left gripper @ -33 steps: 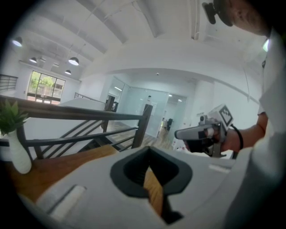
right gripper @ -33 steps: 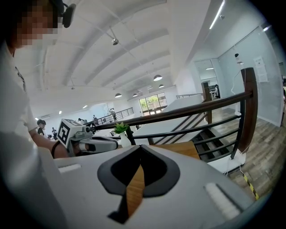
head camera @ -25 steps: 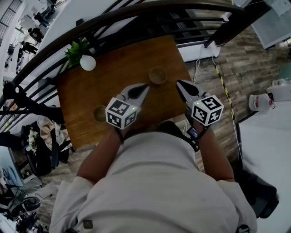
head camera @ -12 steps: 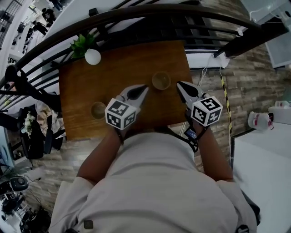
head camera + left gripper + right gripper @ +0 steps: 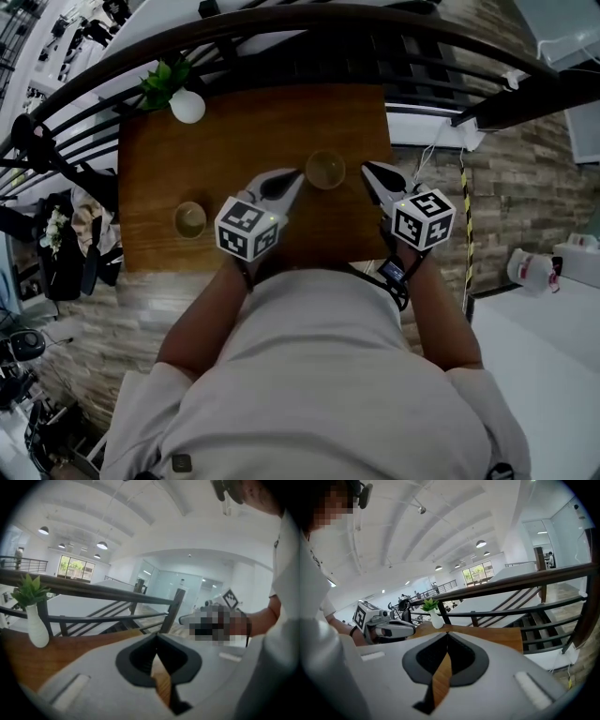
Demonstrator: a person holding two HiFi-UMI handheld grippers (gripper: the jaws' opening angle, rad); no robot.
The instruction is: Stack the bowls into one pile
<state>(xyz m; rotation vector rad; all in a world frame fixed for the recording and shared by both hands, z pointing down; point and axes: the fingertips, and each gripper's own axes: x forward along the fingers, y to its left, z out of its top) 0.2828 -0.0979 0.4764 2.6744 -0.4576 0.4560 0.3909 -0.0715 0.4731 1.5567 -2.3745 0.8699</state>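
Two closed, empty grippers hover over a brown wooden table (image 5: pixel 150 178) holding two bowls.
The left gripper (image 5: pixel 293 177) and right gripper (image 5: pixel 369 171), jaws together on nothing, flank one small round tan bowl (image 5: pixel 325 170); the second tan bowl (image 5: pixel 189 219) sits well apart near the table's left edge.

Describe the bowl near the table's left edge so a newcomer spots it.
Find the wooden table beside the dark railing, with a white vase at its far left corner. From the vase, come toward the person along the left edge to a small bowl. It sits alone there, whereas the other bowl lies mid-table.
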